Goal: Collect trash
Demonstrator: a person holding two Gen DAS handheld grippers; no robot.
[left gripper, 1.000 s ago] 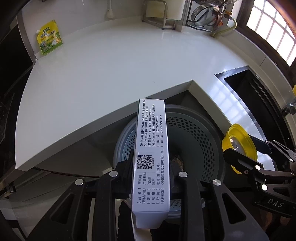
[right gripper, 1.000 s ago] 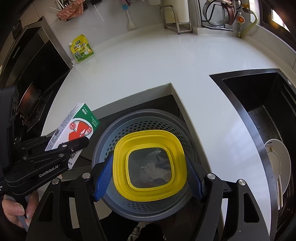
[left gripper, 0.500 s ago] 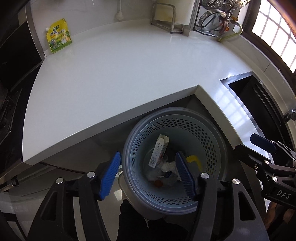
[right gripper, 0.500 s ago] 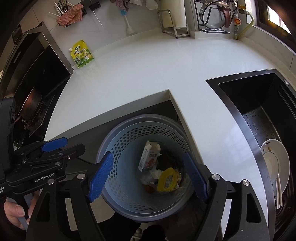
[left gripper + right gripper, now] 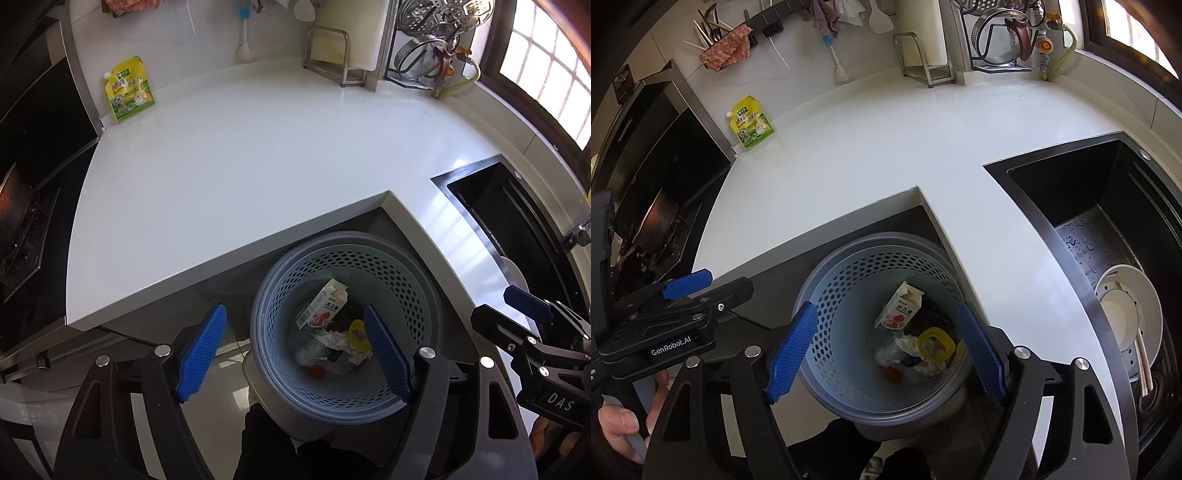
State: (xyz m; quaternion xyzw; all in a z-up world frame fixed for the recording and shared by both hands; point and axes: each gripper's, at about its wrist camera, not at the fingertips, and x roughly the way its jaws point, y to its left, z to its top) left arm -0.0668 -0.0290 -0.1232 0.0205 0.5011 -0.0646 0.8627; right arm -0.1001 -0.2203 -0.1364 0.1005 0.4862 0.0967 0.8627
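Nearest the cameras, the left claw (image 5: 295, 354) and the right claw (image 5: 884, 350) both hang wide apart and empty above the round pale-blue perforated plastic bin (image 5: 417, 306), each framing its mouth between blue pads; that position fits dropping things straight down, so nothing catches the rim. The bin stands on the floor in the notch where the white L-shaped surface (image 5: 258, 155) turns its corner, just below its edge, a spot either claw can reach.

Inside it lies the collected trash: a white cardboard carton with a red fruit print (image 5: 899, 308) leaning tilted against the far inner wall, a yellow-rimmed plastic lid (image 5: 934, 345) to its right, and crumpled white wrapping (image 5: 905, 350) with a small red scrap underneath.

Farther off, the surface is mostly bare. One likely candidate remains: a yellow-green spouted drink pouch (image 5: 752, 123) propped at the far left against the wall, beside the black stove. It is well apart from the bin, so fetching it probably calls for a long reach.

To the right, the black sink (image 5: 1108, 229) holds white bowls with chopsticks (image 5: 1126, 325), which look like washing-up rather than trash.
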